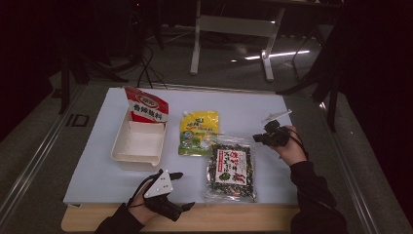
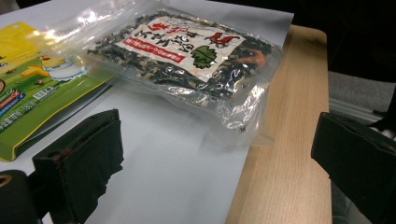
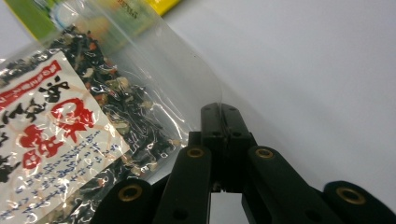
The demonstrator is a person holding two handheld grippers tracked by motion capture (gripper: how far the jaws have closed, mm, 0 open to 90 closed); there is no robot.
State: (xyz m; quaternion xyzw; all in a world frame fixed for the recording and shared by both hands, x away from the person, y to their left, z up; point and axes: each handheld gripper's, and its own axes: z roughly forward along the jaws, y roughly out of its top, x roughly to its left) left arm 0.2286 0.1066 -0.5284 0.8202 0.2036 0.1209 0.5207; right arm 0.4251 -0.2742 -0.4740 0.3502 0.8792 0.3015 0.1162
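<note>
- On the desk, over a white sheet, lies the seaweed bag, a clear plastic bag with dark flakes and a white and red label.
- The seaweed bag is flat near the front edge of the sheet, at the right of the middle, and its upper left corner overlaps a little the yellow pouch.
- The right gripper is at the upper right corner of this bag, and its jaws are pressed together on the clear plastic edge of the bag, as the right gripper view shows.
- The left gripper rests at the front edge of the desk, left of the bag, with its 2 jaws wide apart and nothing between them.
- A white tray stands at the left side of the sheet, well apart from the bag.
- A red and white packet leans at the far end of the tray.
</note>
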